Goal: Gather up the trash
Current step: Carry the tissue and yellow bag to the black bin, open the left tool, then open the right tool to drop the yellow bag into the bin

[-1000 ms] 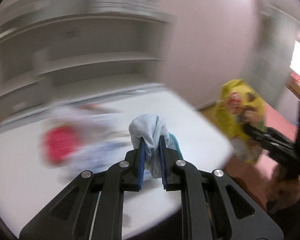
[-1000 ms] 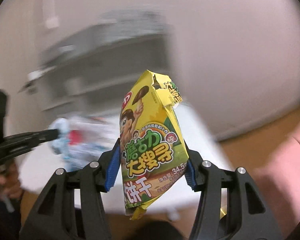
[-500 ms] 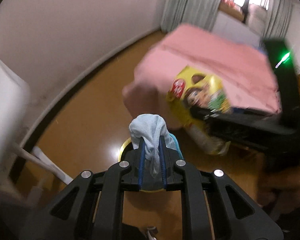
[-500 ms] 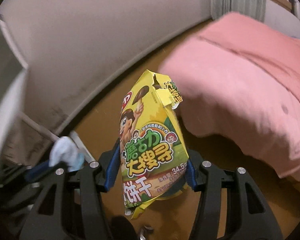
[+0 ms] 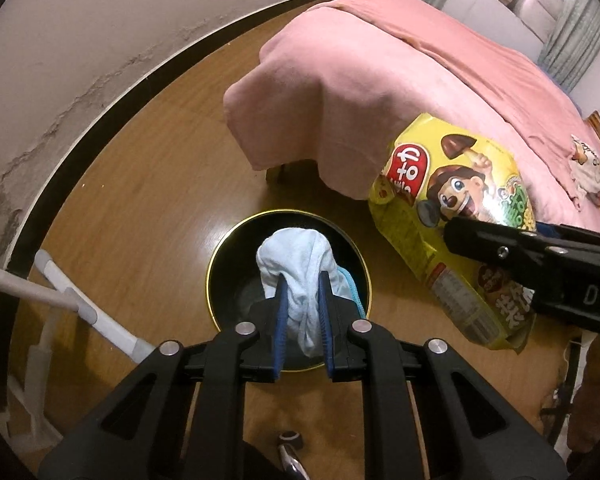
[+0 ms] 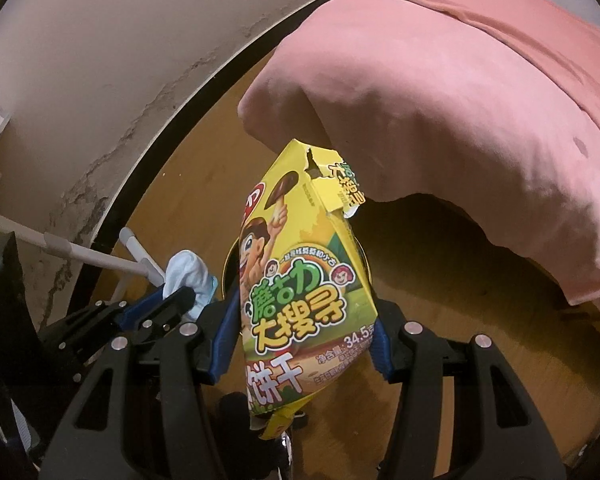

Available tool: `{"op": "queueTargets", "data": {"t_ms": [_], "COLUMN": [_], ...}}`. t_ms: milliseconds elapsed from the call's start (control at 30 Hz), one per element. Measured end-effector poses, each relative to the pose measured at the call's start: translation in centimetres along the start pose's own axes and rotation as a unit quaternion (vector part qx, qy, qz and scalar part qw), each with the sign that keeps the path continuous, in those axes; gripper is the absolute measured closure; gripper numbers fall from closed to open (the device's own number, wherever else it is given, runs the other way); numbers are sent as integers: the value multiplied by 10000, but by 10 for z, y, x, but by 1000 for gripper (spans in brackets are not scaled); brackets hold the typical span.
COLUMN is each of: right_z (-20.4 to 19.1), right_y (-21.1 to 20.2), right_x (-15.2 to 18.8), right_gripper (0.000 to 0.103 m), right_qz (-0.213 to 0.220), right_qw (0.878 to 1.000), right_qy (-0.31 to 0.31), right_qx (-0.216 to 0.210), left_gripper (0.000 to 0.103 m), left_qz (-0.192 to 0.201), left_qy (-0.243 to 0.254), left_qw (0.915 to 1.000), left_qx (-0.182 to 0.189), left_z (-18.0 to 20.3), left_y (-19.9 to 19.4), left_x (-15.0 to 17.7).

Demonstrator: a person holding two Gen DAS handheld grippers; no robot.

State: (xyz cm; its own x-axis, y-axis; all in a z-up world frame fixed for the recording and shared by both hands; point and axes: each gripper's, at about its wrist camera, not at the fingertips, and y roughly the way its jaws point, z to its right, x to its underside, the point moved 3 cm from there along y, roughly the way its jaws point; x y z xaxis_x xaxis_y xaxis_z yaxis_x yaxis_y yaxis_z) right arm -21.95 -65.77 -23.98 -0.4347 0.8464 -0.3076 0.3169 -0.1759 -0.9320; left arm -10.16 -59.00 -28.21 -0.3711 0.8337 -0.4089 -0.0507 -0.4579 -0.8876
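Note:
My left gripper [image 5: 302, 284] is shut on a crumpled white face mask [image 5: 296, 264] with a blue ear loop and holds it right above a round black trash bin [image 5: 220, 264] with a gold rim on the wooden floor. My right gripper [image 6: 302, 320] is shut on a torn yellow snack box [image 6: 300, 280]. In the left wrist view the box [image 5: 440, 208] hangs to the right of the bin, a little above the floor. In the right wrist view the left gripper [image 6: 172, 300] and the mask [image 6: 186, 276] sit at the lower left, and the box hides most of the bin.
A bed with a pink cover [image 5: 400, 60] stands just behind and to the right of the bin. A wall with a dark baseboard [image 5: 100, 128] curves along the left. White table legs [image 5: 80, 304] stand at the left on the wooden floor [image 5: 160, 200].
Both grippers have swung away from the white table and down toward the floor. The bin has come into view under the mask, and the snack box has moved closer beside it.

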Motion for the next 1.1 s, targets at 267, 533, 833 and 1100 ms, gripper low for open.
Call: {"op": "queueTargets", "data": {"t_ms": [267,533,833,1100], "right_z": [-2,6,-7,-17], "right_y": [4,14,13,-5], "right_x": [-3,-1,-9,-12], "right_gripper": [49,49,24,23], "right_qz": [6,-201,-63,164], "right_qw": [9999,9993,9990,9991], "right_qy": [70,188,83,8], "right_qx": [-88,-247,-439,-381], "left_gripper": [51,51,38,23], "left_qz": [208,283,616,1023], "left_qy": [176,178,142,143], "left_qw": [9996,9994,9979,9945], "left_qx": [14,-22,-104,-172], "left_z": [6,-2,-1,4], "left_y": [-14,-39,-93,-165], "left_x": [-6,1,9,25]}}
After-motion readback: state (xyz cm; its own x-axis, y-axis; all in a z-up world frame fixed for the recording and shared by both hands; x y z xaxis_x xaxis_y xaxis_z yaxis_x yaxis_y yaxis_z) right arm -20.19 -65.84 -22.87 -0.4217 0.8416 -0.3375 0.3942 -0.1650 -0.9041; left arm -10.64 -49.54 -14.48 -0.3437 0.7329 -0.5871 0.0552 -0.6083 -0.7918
